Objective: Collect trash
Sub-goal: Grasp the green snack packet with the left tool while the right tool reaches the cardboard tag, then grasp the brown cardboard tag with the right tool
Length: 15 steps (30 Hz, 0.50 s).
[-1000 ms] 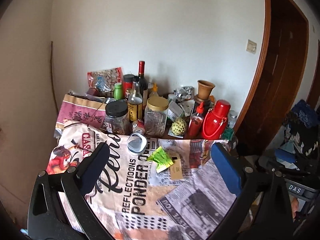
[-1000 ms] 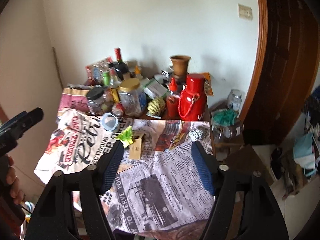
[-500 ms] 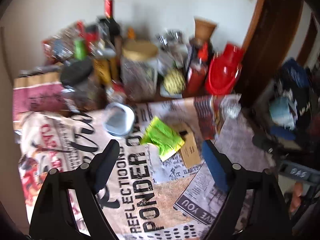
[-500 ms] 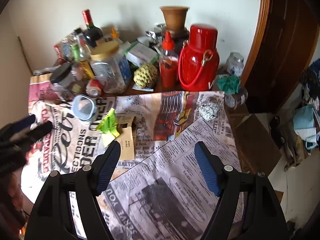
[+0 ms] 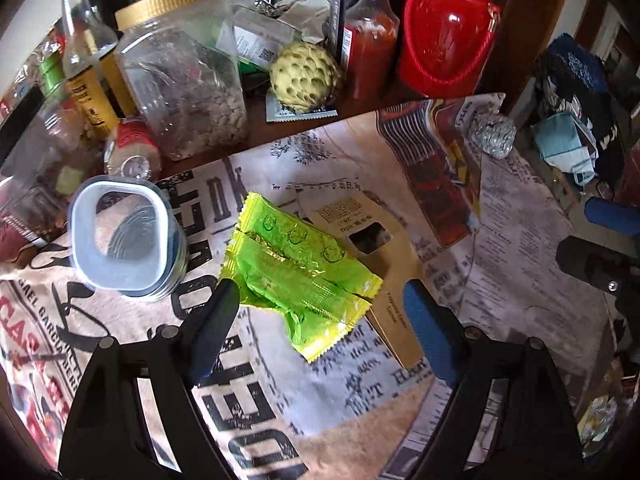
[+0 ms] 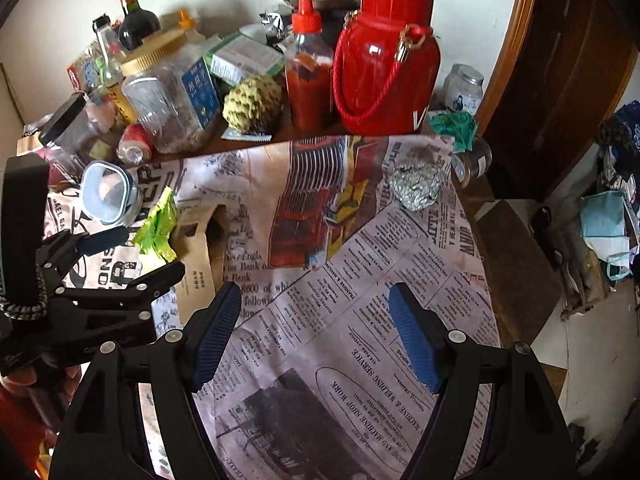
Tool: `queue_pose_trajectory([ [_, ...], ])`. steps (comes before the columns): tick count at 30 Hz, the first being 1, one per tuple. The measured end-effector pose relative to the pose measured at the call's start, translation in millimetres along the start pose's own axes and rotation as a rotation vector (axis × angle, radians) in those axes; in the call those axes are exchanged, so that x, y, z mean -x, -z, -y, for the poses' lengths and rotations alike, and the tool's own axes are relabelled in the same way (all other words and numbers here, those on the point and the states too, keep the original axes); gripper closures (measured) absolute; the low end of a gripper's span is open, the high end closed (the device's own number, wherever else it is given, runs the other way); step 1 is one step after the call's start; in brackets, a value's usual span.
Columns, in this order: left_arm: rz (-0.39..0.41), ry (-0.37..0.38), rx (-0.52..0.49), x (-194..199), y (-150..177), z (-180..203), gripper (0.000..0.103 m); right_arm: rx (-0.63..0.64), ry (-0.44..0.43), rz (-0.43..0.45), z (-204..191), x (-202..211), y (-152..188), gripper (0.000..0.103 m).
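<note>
A crumpled bright green wrapper (image 5: 296, 268) lies on the newspaper-covered table, partly over a flat brown cardboard packet (image 5: 380, 248). My left gripper (image 5: 320, 300) is open, its fingers on either side of the wrapper's near end, just above it. The right wrist view shows the wrapper (image 6: 158, 228), the packet (image 6: 196, 256) and the left gripper (image 6: 132, 252) at the left. A ball of crumpled foil (image 6: 416, 184) lies at the table's far right. My right gripper (image 6: 316, 316) is open and empty over the newspaper, well short of the foil.
A small clear plastic tub (image 5: 120, 236) stands left of the wrapper. Behind are jars (image 5: 184, 76), bottles (image 5: 368, 40), a custard apple (image 5: 302, 76) and a red flask (image 5: 448, 28). The table's right edge (image 6: 476, 220) drops to a cluttered floor beside a wooden door frame.
My left gripper has dropped forward and down to the green wrapper, which now sits between its open fingers. My right gripper has also moved closer to the table, toward the foil side.
</note>
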<state>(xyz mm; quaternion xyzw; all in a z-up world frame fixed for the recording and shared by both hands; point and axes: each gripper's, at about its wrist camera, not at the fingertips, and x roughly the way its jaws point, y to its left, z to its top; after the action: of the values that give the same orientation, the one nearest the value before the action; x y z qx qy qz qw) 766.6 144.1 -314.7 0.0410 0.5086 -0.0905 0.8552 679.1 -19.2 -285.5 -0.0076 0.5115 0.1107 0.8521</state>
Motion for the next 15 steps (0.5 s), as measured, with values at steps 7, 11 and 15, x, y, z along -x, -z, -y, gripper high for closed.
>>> queue_pose_trajectory([
  [7,0.016,0.074,0.021,-2,-1,-6,0.055,0.026,-0.032,-0.021,-9,-12,2,0.030],
  [11,0.016,0.079,0.029,7,-1,-11,0.084,0.031,-0.085,-0.038,-19,-21,0,0.030],
  [15,0.018,0.083,0.094,21,3,-29,0.091,0.045,-0.149,-0.066,-35,-35,-2,0.030],
])
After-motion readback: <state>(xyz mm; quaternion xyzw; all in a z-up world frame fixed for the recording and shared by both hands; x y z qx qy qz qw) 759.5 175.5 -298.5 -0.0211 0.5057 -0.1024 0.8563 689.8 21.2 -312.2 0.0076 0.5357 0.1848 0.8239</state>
